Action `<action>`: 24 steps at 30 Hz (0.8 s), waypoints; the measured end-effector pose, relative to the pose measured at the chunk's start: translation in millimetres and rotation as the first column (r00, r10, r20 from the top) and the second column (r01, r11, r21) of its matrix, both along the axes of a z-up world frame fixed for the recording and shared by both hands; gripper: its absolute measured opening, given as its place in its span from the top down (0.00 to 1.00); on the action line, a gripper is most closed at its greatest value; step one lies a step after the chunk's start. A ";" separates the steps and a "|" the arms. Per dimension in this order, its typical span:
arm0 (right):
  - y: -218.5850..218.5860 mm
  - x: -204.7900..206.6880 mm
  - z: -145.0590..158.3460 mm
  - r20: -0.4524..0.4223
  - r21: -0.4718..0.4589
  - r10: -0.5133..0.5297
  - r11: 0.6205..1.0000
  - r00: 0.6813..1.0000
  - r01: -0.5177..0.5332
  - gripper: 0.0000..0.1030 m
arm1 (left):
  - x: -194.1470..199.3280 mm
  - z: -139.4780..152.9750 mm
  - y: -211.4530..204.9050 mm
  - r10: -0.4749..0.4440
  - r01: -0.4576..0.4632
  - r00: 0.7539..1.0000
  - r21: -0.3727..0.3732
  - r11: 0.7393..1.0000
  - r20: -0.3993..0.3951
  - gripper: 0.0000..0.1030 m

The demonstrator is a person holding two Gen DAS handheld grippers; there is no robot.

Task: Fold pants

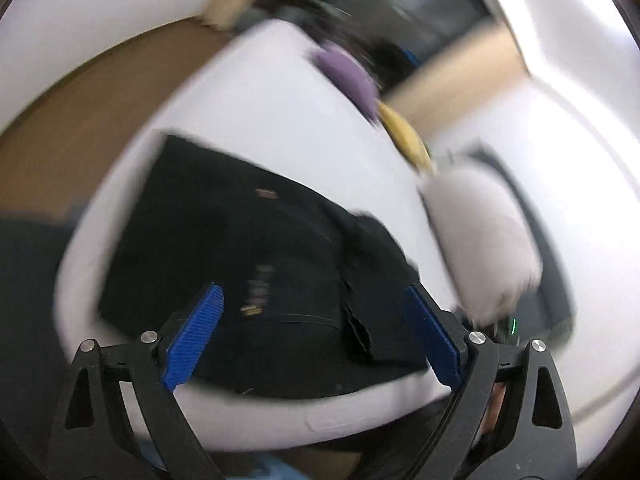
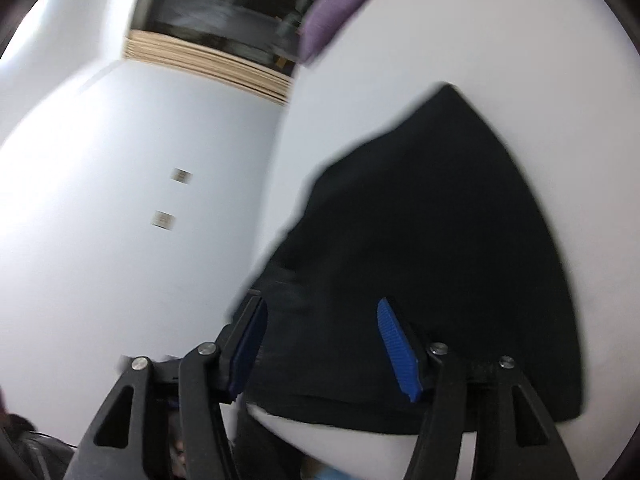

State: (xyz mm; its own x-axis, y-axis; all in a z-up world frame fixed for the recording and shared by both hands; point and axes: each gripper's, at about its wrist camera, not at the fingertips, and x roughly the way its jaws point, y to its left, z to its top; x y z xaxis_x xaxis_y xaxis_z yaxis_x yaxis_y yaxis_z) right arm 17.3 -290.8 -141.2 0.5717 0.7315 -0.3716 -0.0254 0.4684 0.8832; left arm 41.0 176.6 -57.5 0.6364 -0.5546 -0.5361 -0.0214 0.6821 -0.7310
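Lying on the white bench (image 1: 248, 92), the black pants (image 1: 248, 248) look already folded at least once into a compact, roughly rectangular bundle, with a small label and some pale stitching showing on the upper layer. Both views are smeared by motion, so fine detail of the layers is hard to read.

The left tool (image 1: 316, 328) has its blue pads spread wide with nothing between them, poised above the near part of the bundle. The right tool (image 2: 324, 344) is likewise spread and empty, over the near edge of the pants (image 2: 432, 248), with one finger close to the cloth's left border. Whether either touches the fabric cannot be told.

Judging by this, the work seems to sit between folds or near its end: the cloth is down and released. A further fold would call for both tools to drop to one edge, pinch all layers together, and carry that edge across evenly.

A purple thing (image 1: 348, 76), a yellow thing (image 1: 404, 136) and a pale grey bundle (image 1: 484, 240) lie further off on the bench.
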 end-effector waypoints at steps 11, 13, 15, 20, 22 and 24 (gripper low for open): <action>65.4 29.2 22.7 0.072 0.199 0.079 0.976 0.994 -0.092 0.40 | -38.4 -53.4 80.8 0.135 -0.194 0.968 -0.292 0.937 -0.210 0.12; 72.5 30.1 24.3 0.073 0.197 0.098 0.974 0.993 -0.111 0.40 | -40.2 -65.5 80.1 0.122 -0.206 0.959 -0.336 0.919 -0.255 0.12; 84.3 28.9 26.9 0.076 0.198 0.116 0.972 0.990 -0.129 0.40 | -39.2 -79.7 85.0 0.109 -0.224 0.944 -0.365 0.904 -0.310 0.12; 88.0 32.8 31.4 0.080 0.224 0.110 0.966 0.991 -0.125 0.40 | -33.0 -104.5 83.9 0.109 -0.267 0.922 -0.407 0.873 -0.371 0.12; 87.2 32.8 31.0 0.085 0.226 0.111 0.966 0.990 -0.128 0.40 | -31.8 -103.7 90.0 0.113 -0.271 0.926 -0.424 0.864 -0.361 0.12; 76.0 26.0 27.4 0.088 0.229 0.121 0.964 0.989 -0.138 0.41 | -29.5 -104.3 91.3 0.124 -0.279 0.927 -0.432 0.858 -0.354 0.12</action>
